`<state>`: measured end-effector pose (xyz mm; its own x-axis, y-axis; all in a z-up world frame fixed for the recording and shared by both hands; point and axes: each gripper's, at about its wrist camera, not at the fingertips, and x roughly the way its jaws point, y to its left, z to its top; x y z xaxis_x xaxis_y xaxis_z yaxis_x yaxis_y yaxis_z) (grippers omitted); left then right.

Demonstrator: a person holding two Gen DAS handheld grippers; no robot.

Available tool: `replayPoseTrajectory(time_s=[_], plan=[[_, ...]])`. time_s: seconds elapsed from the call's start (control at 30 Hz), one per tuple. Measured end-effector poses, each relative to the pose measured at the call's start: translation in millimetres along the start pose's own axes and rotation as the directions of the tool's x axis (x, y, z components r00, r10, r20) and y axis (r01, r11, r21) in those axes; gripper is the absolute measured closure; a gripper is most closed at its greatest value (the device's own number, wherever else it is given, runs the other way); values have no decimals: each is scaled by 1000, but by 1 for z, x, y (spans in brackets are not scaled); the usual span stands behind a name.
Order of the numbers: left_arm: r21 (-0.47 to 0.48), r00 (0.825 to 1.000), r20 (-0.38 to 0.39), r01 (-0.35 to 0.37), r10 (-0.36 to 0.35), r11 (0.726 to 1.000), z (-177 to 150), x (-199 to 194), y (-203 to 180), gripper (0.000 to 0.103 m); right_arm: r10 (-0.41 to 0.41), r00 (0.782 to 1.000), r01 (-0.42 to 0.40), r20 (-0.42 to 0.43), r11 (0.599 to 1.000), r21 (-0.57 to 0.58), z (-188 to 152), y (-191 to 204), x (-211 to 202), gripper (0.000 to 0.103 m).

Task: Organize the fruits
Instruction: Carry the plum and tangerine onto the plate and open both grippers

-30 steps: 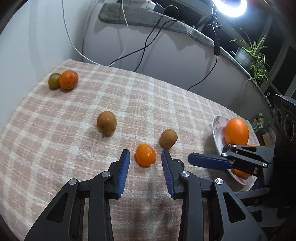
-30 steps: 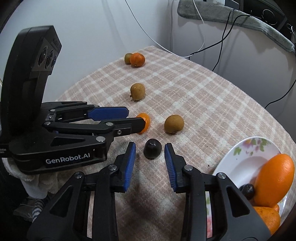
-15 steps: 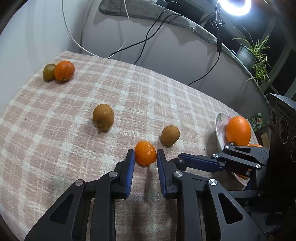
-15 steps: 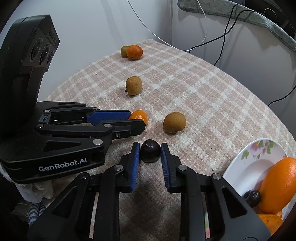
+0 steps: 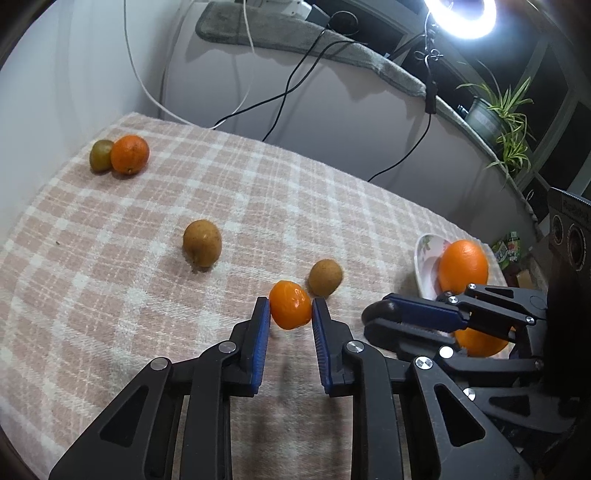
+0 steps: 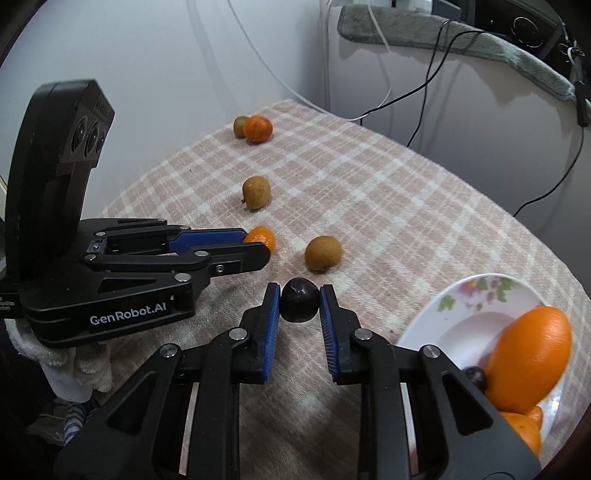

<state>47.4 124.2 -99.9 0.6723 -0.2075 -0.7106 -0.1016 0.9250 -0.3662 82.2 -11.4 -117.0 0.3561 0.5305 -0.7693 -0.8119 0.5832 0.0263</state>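
Note:
My left gripper (image 5: 289,309) is shut on a small orange mandarin (image 5: 290,305), its blue pads pressing both sides just above the checked cloth. My right gripper (image 6: 300,300) is shut on a dark purple plum (image 6: 299,300). The left gripper (image 6: 255,245) also shows from the side in the right wrist view, with the mandarin (image 6: 263,239) at its tips. A white flowered plate (image 6: 465,310) at the right holds a big orange (image 6: 528,356), another orange and a small dark fruit (image 6: 475,376). Two brown kiwis (image 5: 202,242) (image 5: 325,277) lie on the cloth ahead.
At the far left corner an orange (image 5: 130,154) touches a green-brown kiwi (image 5: 100,159). Cables hang down the white wall behind the table. A ring light (image 5: 460,18) and a potted plant (image 5: 496,114) stand at the back right. The table edge curves past the plate.
Both grippers closed: the left on the mandarin, the right on the plum. Both fruits now sit between the pads, slightly lifted toward the cameras.

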Motion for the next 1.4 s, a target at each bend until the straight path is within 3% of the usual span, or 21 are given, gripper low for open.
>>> replayPoseTrajectory(time_s=[0.67, 1.4], plan=[[86, 996, 9, 87, -88, 993, -3, -6, -68, 82, -72, 993, 62, 90, 992, 111, -10, -62, -66, 80], [153, 991, -44, 135, -129, 979, -13, 10, -116, 82, -83, 993, 64, 88, 978, 201, -17, -104, -71, 80]])
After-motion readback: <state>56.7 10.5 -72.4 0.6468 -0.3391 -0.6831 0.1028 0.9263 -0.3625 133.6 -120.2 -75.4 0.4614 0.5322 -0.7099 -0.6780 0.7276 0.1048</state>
